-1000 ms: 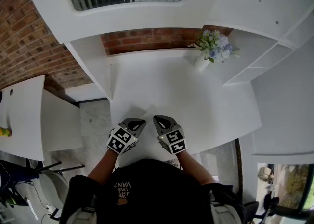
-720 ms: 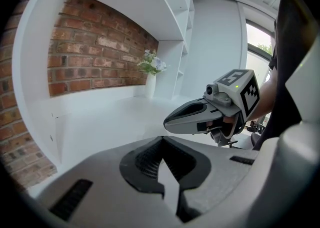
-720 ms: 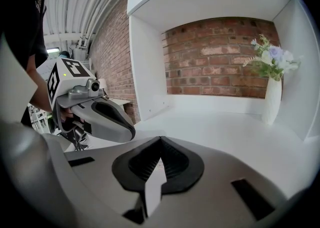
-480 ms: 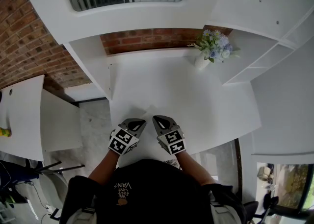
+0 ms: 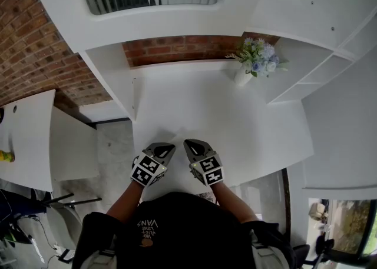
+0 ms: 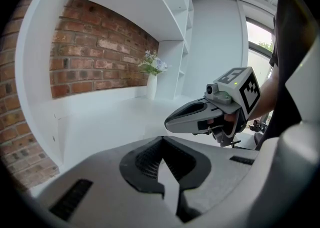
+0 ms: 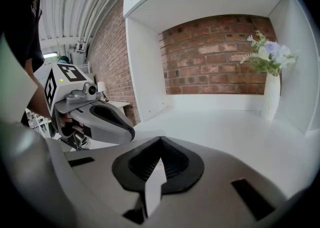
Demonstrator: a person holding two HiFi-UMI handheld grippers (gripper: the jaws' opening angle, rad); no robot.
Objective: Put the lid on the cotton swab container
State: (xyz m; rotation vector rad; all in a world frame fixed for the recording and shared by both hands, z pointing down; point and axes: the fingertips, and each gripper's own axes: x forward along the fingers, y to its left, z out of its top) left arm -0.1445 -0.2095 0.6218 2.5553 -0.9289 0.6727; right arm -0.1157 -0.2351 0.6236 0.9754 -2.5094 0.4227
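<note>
No cotton swab container and no lid show in any view. In the head view my left gripper and right gripper hover side by side over the near edge of the white table, tips pointing away from me. Both are shut with nothing between the jaws. The left gripper view shows its own jaws closed, with the right gripper just to the right. In the right gripper view its jaws are likewise closed, and the left gripper sits to the left.
A white vase of pale flowers stands at the table's far right corner against a brick wall. White shelving rises on the right and a white side panel on the left. Another white desk lies far left.
</note>
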